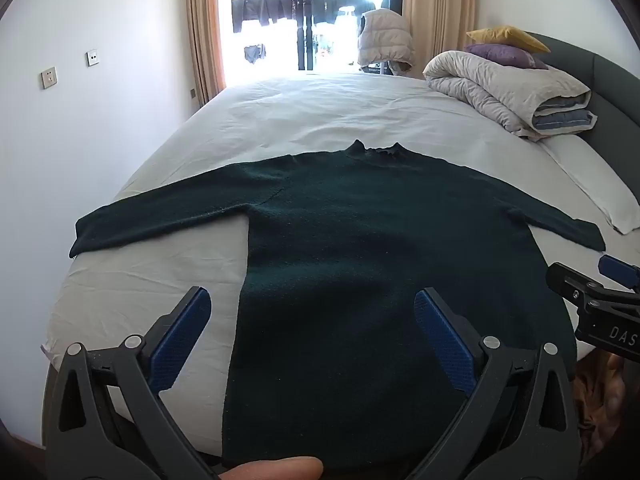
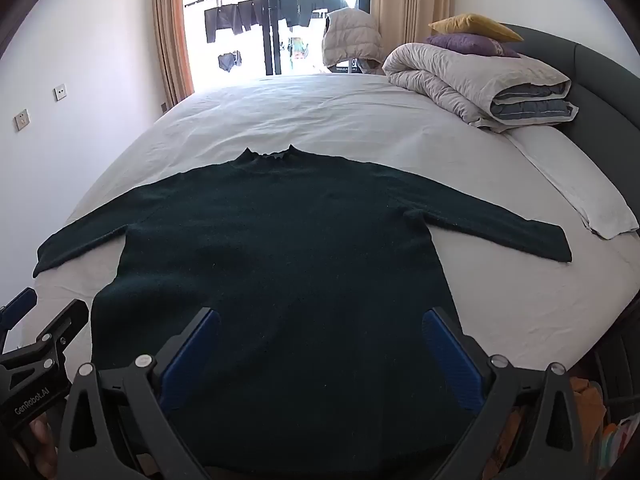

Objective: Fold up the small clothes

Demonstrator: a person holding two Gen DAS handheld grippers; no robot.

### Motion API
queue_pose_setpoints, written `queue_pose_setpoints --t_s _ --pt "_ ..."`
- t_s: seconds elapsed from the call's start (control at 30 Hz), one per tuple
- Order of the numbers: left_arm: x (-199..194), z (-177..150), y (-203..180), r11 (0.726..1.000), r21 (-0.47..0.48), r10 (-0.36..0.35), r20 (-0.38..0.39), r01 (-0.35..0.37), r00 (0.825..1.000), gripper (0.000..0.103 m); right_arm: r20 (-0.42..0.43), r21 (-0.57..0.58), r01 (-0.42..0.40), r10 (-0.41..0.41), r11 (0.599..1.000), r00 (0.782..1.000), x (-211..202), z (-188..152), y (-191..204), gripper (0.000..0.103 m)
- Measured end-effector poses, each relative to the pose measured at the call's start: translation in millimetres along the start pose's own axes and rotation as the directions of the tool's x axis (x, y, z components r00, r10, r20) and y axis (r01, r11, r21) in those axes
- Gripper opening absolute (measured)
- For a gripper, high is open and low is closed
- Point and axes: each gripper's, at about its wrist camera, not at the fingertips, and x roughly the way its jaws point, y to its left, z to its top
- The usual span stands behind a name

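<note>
A dark green sweater [image 1: 360,232] [image 2: 280,248] lies flat on the white bed [image 1: 300,116] [image 2: 320,120], collar away from me and both sleeves spread out to the sides. My left gripper [image 1: 312,304] hovers open above the lower left part of the sweater, its blue pads wide apart with nothing between them. My right gripper [image 2: 320,320] stands open above the lower middle of the sweater, also holding nothing. Each gripper shows at the edge of the other's view: the right one [image 1: 600,300], the left one [image 2: 36,344].
A rolled grey duvet [image 1: 504,88] [image 2: 476,80] with a purple and a yellow pillow on top sits at the bed's far right by the dark headboard [image 1: 600,76]. A folded white cloth [image 2: 576,196] lies at the right edge. A white wall runs along the left.
</note>
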Motion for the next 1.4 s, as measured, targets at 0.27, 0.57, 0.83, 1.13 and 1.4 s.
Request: queue_pose_setpoints --t_s 0.27,0.57,0.83,1.13,1.4 --pt "4.3 1.9 -0.8 1.0 -0.001 -0.001 -0.004 0.001 1.0 0.103 -0.005 -0.013 -0.001 0.001 1.0 1.0 -1.1 -7.9 -0.8 0.103" --pt "3.7 0.9 6.5 1.0 -0.004 0.003 -0.004 -0.003 1.0 0.103 -0.03 -0.025 0.012 -0.013 1.0 0.999 1.6 -5.4 2.8 0.103" --pt "3.5 0.7 4.2 1.0 -0.004 0.007 -0.004 -0.008 1.0 0.103 -0.03 -0.029 0.016 -0.016 0.999 0.999 1.7 -6.3 1.3 0.103" --pt "5.8 0.8 4.8 1.0 -0.004 0.011 -0.004 -0.011 1.0 0.103 -0.033 -0.033 0.016 -0.017 0.999 0.999 1.9 -6.1 2.3 0.103" --pt "7.4 -4.1 12.7 1.0 -0.009 0.013 -0.008 -0.013 1.0 0.103 -0.034 -0.038 0.018 -0.02 0.999 0.999 1.9 -6.4 3.4 0.103"
